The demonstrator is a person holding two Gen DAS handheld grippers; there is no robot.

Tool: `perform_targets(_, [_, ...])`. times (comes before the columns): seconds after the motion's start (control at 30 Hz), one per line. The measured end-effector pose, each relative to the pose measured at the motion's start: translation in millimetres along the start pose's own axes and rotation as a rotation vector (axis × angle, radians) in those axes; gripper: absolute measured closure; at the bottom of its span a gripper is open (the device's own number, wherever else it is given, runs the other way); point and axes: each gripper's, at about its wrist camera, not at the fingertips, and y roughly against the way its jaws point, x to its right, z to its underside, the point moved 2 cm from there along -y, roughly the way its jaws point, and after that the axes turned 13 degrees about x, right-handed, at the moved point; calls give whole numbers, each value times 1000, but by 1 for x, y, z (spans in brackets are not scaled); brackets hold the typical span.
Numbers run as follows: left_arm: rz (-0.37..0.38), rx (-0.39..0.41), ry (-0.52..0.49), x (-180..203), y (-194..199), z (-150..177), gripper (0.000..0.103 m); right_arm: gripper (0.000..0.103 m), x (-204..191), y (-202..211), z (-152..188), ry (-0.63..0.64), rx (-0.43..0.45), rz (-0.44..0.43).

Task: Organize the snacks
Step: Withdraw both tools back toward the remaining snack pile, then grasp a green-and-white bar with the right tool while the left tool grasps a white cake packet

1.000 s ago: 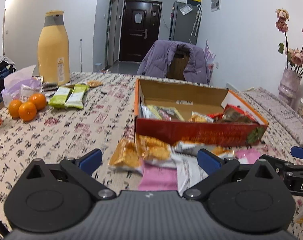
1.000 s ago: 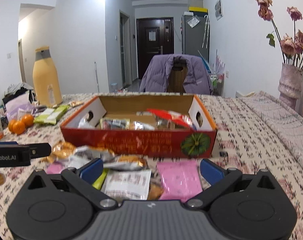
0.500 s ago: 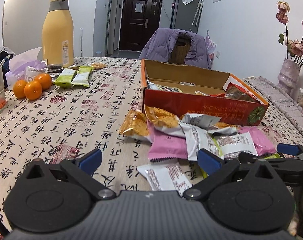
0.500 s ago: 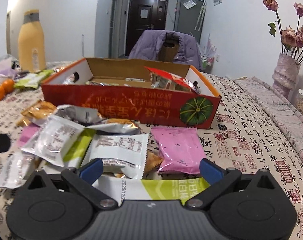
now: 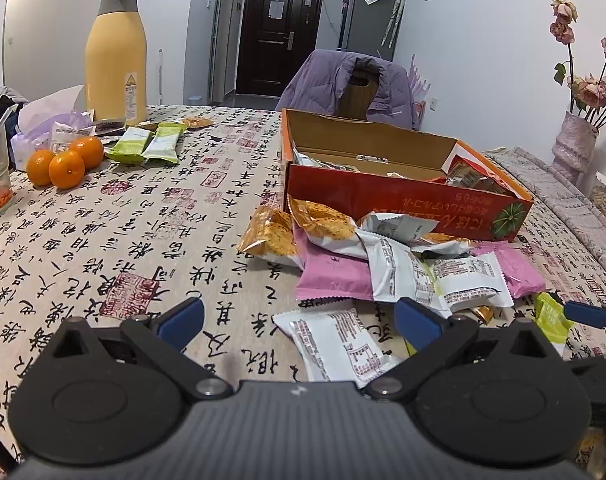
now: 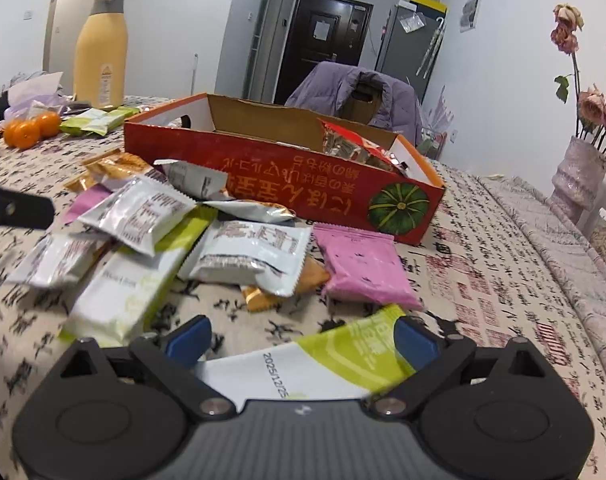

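The right gripper [image 6: 301, 336] is closing, jaws wide, with a green-and-white snack packet [image 6: 323, 360] lying between its blue pads; whether the pads touch it I cannot tell. The left gripper [image 5: 299, 318] stands open over the calligraphy-print tablecloth [image 5: 123, 240], a white snack packet [image 5: 335, 344] lying just ahead between its pads, untouched. Beyond them a heap of loose packets [image 6: 175, 216], white, pink, green and orange, lies against the front wall of the red cardboard box [image 6: 287, 176], which holds several more packets. Farther left sit three tangerines [image 5: 63, 160], two green packets [image 5: 149, 145] and a tall yellow thermos jug [image 5: 116, 52]. A vase of dried roses [image 5: 575, 144] stands at the far right.
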Motion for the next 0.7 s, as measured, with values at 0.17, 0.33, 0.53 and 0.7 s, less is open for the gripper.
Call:
perform_targets(0.17, [10,-3,2,4,3,2,0,6,14,14,9,-21,8,24])
perform_targets(0.33, [18,-8,-2,7,4,4,0,7,30,17,18,-82,-1,43])
perform_targets(0.53, [14,-15,1,6,5,6,0,37,40,19,26,-205,-28,0])
perform_targets(0.7, [7,-29,2,4,3,8,0,63,39,29,30,-231,-18,1])
